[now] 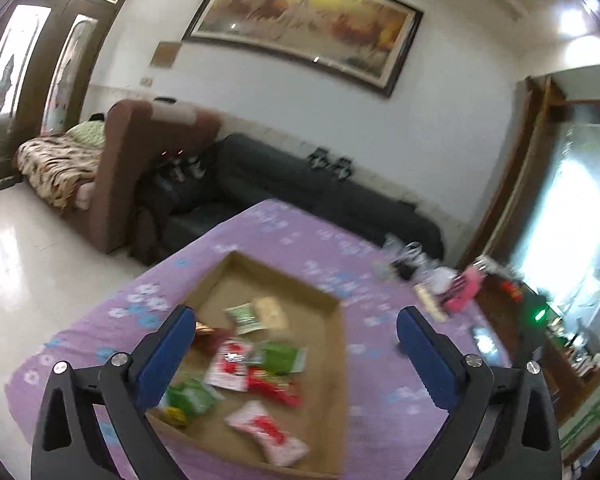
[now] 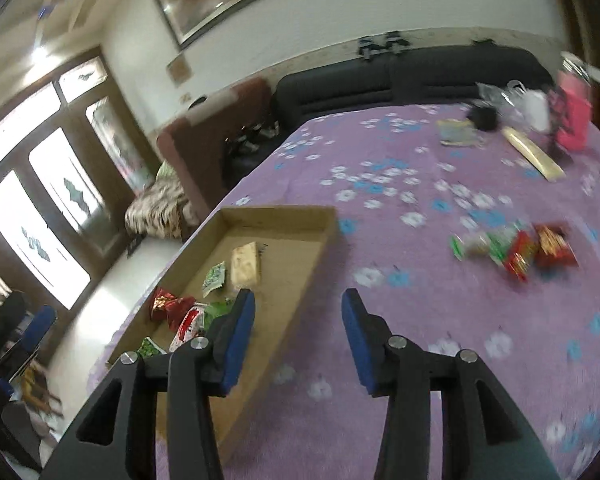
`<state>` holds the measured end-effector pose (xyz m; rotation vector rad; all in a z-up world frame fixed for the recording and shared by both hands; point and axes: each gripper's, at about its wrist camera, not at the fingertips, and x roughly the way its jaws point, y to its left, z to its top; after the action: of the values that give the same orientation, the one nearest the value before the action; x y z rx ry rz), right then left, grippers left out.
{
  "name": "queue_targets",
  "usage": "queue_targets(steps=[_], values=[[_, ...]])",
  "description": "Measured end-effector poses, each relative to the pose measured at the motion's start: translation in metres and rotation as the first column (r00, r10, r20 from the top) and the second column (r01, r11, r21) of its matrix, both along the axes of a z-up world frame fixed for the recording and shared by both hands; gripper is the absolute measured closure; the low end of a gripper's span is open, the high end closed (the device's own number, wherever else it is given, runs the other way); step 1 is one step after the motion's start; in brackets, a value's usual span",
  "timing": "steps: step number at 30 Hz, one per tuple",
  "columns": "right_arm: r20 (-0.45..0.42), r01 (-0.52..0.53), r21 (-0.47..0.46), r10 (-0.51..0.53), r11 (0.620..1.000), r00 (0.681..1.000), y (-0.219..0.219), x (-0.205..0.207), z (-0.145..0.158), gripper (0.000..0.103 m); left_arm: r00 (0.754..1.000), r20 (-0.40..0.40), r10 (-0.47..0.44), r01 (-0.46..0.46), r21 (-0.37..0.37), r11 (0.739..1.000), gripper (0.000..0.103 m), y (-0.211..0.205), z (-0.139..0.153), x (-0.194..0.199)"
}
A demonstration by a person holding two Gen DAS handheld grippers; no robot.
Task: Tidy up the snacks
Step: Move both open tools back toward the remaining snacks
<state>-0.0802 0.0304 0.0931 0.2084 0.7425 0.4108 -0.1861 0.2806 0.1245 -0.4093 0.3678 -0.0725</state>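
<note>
Two grippers in view, both with blue-padded jaws spread wide and nothing between them. Left gripper (image 1: 296, 332) hangs above a shallow cardboard tray (image 1: 338, 344) set on a purple flowered tablecloth (image 1: 380, 252). Inside the tray lies a loose scatter of snack packets: a white-and-red packet (image 1: 231, 364) mid-tray, a green packet (image 1: 282, 356) just right of it, a red packet (image 1: 274, 386) at its near side, a pale beige packet (image 1: 270, 312) toward the far end. Right gripper (image 2: 298, 314) sits over the tray's right wall (image 2: 300, 280), left finger above the tray floor, right finger above cloth. Well apart to the right, a small cluster of red and green packets (image 2: 516, 246) rests on the cloth, outside the tray. Both views motion-blurred; print on packets unreadable. Dark sofa (image 1: 284, 176) beyond the table's far edge.
</note>
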Motion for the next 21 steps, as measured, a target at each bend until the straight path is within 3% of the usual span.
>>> queue_targets(steps=[2, 4, 7, 11, 14, 18, 21], values=[[0.011, 0.025, 0.011, -0.025, 1.000, 1.000, -0.011, -0.011, -0.002, 0.059, 0.999, 0.006, -0.037, 0.037, -0.036, 0.999, 0.001, -0.012, 0.006, -0.008], [0.037, 0.043, 0.000, -0.043, 0.999, 0.998, -0.017, -0.024, -0.001, 0.059, 0.998, -0.034, -0.058, 0.057, -0.025, 0.998, 0.001, -0.025, 0.009, -0.009], [0.079, 0.039, 0.002, -0.039, 0.999, 0.996, -0.034, -0.046, 0.007, 0.059, 0.996, -0.071, -0.056, 0.059, 0.053, 0.997, 0.001, -0.051, 0.017, -0.015], [0.169, 0.047, 0.006, -0.048, 0.999, 0.984, -0.071, -0.076, 0.030, 0.059, 0.999, -0.039, -0.023, 0.028, 0.139, 0.990, 0.001, -0.084, 0.038, -0.028], [0.226, 0.055, 0.001, -0.054, 0.998, 0.973, -0.096, -0.089, 0.056, 0.059, 0.999, -0.033, 0.029, -0.020, 0.250, 0.968, 0.001, -0.110, 0.069, -0.036], [0.329, 0.090, 0.027, -0.094, 0.996, 0.940, -0.142, -0.111, 0.110, 0.055, 0.995, 0.104, 0.009, -0.049, 0.391, 0.919, 0.001, -0.143, 0.127, -0.063], [0.395, 0.136, 0.044, -0.142, 0.990, 0.908, -0.177, -0.126, 0.153, 0.053, 0.972, 0.232, -0.046, -0.052, 0.402, 0.914, 0.001, -0.152, 0.166, -0.084]])
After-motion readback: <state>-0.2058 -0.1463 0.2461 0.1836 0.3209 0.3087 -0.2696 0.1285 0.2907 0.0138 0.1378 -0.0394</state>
